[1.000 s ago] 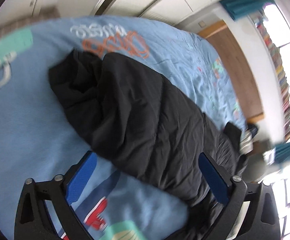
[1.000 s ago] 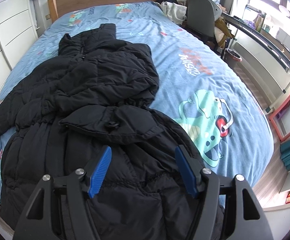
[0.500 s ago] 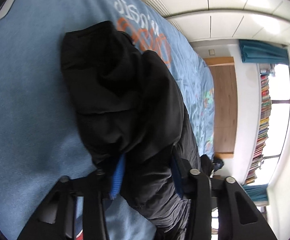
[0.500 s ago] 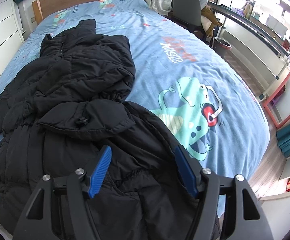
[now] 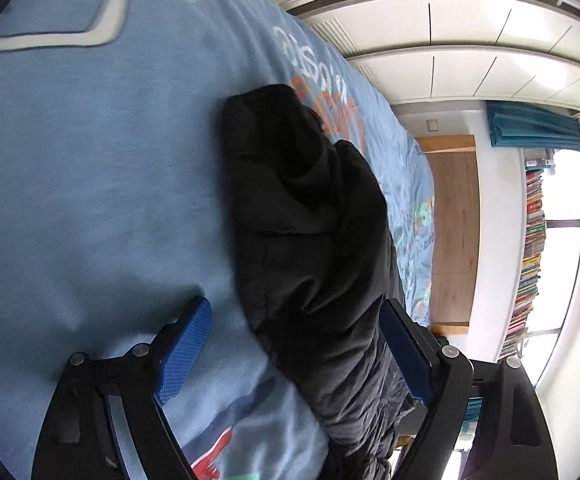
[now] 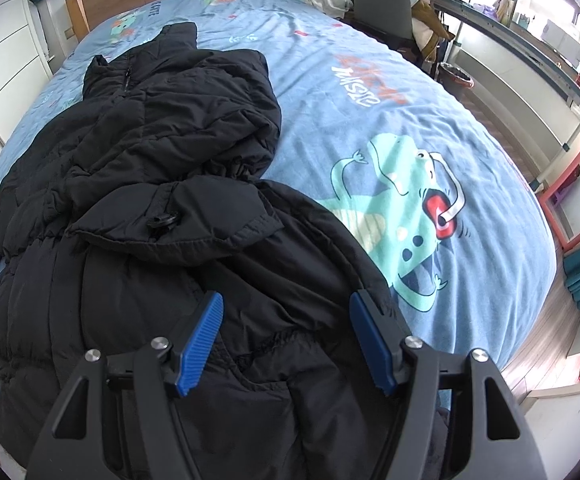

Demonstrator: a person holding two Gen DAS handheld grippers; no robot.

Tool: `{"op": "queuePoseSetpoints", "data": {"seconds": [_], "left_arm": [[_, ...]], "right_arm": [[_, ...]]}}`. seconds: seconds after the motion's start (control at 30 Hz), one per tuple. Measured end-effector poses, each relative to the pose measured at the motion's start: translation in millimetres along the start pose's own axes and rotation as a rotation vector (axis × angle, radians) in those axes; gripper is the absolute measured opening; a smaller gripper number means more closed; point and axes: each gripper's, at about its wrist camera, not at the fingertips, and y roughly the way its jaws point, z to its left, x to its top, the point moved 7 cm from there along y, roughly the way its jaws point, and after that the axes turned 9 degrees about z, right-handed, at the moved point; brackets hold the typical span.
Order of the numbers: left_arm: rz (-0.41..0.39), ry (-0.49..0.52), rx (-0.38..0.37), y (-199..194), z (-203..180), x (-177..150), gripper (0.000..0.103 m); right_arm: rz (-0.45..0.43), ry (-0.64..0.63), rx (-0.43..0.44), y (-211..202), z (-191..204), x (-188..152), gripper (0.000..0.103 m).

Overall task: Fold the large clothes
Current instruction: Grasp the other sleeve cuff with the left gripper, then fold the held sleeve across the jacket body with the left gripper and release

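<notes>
A black puffer jacket lies spread across a blue bed sheet printed with a cartoon dinosaur. Its hood flap with a button rests across the middle. My right gripper hovers open over the jacket's near hem, and its blue pads are clear of the fabric. In the left wrist view, one black sleeve stretches away over the sheet. My left gripper straddles that sleeve near its base. Its jaws are opening, with the sleeve lying between the pads and not pinched.
A wooden headboard closes the far end of the bed. A grey chair with draped clothes, a waste bin and a long desk line the right side. A bookshelf stands by the window.
My left gripper rolled and sank toward the sleeve, pinched it half a second ago, and now stands wide again. My right gripper has dropped closer to the jacket's hem.
</notes>
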Motion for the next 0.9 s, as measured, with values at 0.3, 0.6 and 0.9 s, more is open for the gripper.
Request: {"op": "queuePoseSetpoints", "data": {"seconds": [0.3,0.6,0.9], "left_arm": [[0.024,0.013,-0.019,32,-31,12,0.048],[0.024,0.145,0.017,14,-70,0,0.012],[0.047,0.439,-0.014,1,-181,-57,0.01]], "right_arm": [[-0.019,0.014,-0.035,-10,-18,3,0.065],[-0.023,0.06,0.019,-4,-28,1,0.065],[-0.077,0.098,0.097,-17,-46,-6,0.065]]}}
